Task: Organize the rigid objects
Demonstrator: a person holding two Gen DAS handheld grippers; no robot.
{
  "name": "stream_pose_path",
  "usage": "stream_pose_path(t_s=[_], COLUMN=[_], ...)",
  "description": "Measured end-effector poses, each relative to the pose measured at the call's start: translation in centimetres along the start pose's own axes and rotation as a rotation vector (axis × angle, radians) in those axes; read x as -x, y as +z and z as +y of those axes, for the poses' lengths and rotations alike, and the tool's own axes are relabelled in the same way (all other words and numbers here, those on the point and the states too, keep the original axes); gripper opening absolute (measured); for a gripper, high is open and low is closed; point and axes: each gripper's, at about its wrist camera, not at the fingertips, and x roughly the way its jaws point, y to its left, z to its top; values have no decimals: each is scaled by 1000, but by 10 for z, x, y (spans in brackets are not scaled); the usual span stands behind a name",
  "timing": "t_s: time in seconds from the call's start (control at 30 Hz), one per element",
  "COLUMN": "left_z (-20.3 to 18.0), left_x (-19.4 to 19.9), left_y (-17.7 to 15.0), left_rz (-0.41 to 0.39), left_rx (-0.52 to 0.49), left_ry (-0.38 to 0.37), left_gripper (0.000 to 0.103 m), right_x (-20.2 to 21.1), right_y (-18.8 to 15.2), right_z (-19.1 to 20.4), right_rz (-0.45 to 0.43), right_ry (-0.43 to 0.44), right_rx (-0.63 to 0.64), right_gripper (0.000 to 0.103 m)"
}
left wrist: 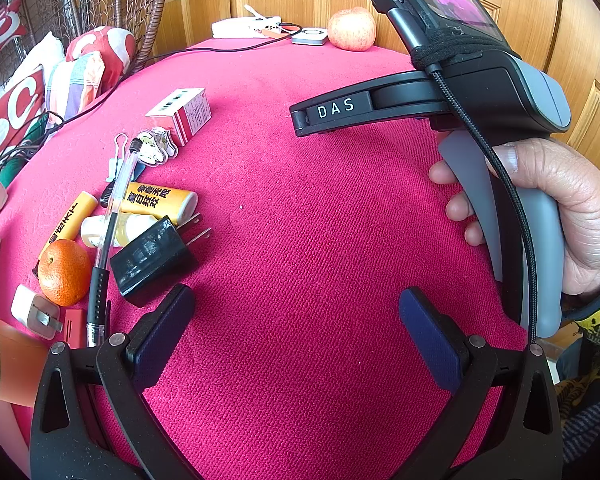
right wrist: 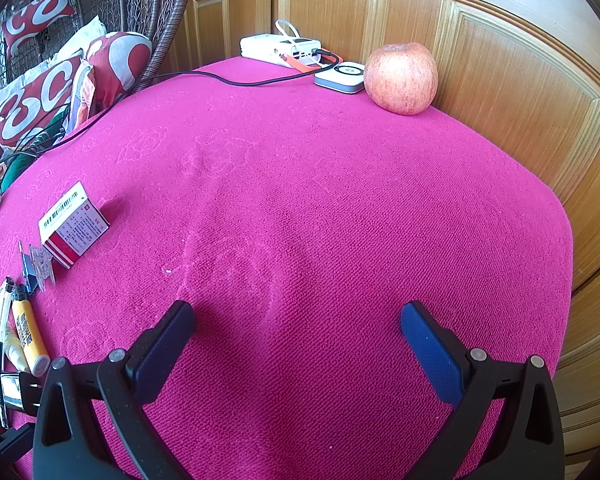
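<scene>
Both grippers hang over the desk [left wrist: 300, 240], which is covered with a pink cloth, and both have their fingers released and spread wide with nothing between them. The left gripper [left wrist: 296, 312] is above bare cloth, and its left finger [left wrist: 168, 320] is just beside a black plug adapter [left wrist: 152, 260]. The right gripper [right wrist: 296, 328] is also above bare cloth near the middle of the desk. In the left view the right hand [left wrist: 560, 216] is seen around the grey handle of that gripper.

The things to organize lie together at the left side of the desk. Next to the black adapter there is a tangerine [left wrist: 64, 272], a white plug [left wrist: 34, 310], a small red box [left wrist: 73, 326] and a roll of orange tape [left wrist: 4, 364]. A clear pen [left wrist: 112, 220] lies across two yellow tubes [left wrist: 160, 202] and a small white bottle [left wrist: 100, 230]. Further from the camera there are binder clips [left wrist: 118, 152], and behind them a red and white carton [left wrist: 182, 114].

At the far edge of the desk, well apart from this group, an apple [right wrist: 400, 78] stands just beside a flat white device [right wrist: 340, 76]. A white power bank [right wrist: 280, 50] with a black cable [right wrist: 220, 78] lies to the left of it.
</scene>
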Motion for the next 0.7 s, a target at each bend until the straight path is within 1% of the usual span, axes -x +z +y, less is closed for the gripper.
stream_pose_path(t_s=[0.2,0.27,0.37,0.4,0.47,0.53,0.63,0.67,0.7], left_z=[0,-4,-16,-20,-23,-22,-3,5,20], left_x=[1,5,25,39,58,82,117,125,135], left_y=[-1,-1,1,3,6,11,11,10,8], left_rz=[-3,-14,-79,-115,-158,-218,-298,-313,-325], left_rx=[-4,-18,-63,-74,-69,-56,5,37,94], left_ry=[4,10,-5,-33,-73,-82,-62,-62,-68], left_gripper=[103,103,103,103,103,103,103,103,103], right_x=[0,0,0,0,0,0,0,0,0], right_y=[0,0,0,0,0,0,0,0,0], right_z=[0,0,0,0,0,0,0,0,0], right_rz=[3,4,0,-1,0,0,0,0,-1], right_ry=[-1,-2,0,0,0,0,0,0,0], right_rx=[1,2,0,0,0,0,0,0,0], right_gripper=[103,103,103,103,103,103,103,103,103])
